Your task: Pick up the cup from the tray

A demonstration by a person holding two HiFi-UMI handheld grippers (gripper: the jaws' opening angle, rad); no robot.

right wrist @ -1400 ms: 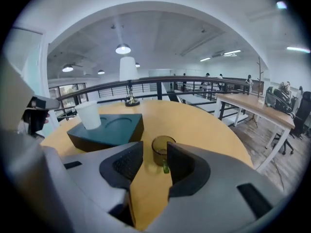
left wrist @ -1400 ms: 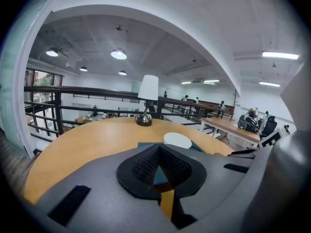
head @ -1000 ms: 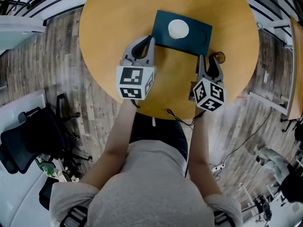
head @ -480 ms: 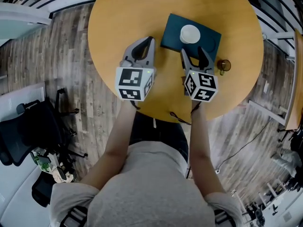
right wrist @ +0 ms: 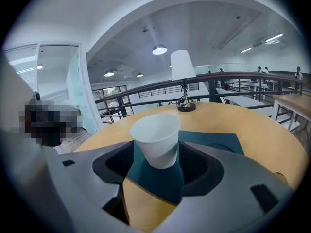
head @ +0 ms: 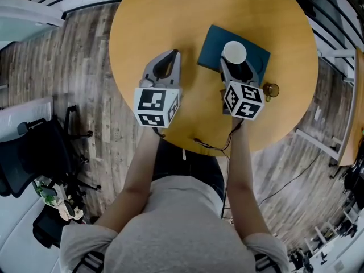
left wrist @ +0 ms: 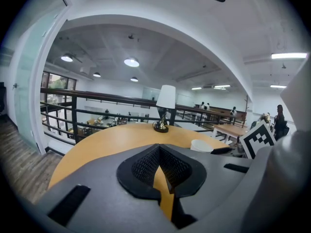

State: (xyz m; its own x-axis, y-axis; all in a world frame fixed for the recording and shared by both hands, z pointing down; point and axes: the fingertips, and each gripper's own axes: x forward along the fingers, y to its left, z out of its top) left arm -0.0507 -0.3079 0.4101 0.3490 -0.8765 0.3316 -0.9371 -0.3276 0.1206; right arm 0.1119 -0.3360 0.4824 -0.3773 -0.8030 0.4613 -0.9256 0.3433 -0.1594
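- The right tongs [right wrist: 156,154] have just been spreading and stand released, with the white cup [right wrist: 155,137] upright between them.
- The cup sits on the dark tray [right wrist: 216,142] on the round counter [head: 165,21].
- The left tongs [left wrist: 159,148] are clenched on nothing, beside the tray.

In the head view, the white paper cup [head: 234,52] stands on the dark teal flat tray [head: 215,47], right of centre on the round wooden table [head: 159,16]. A small round brass object [head: 272,90] lies lower right of the tray.
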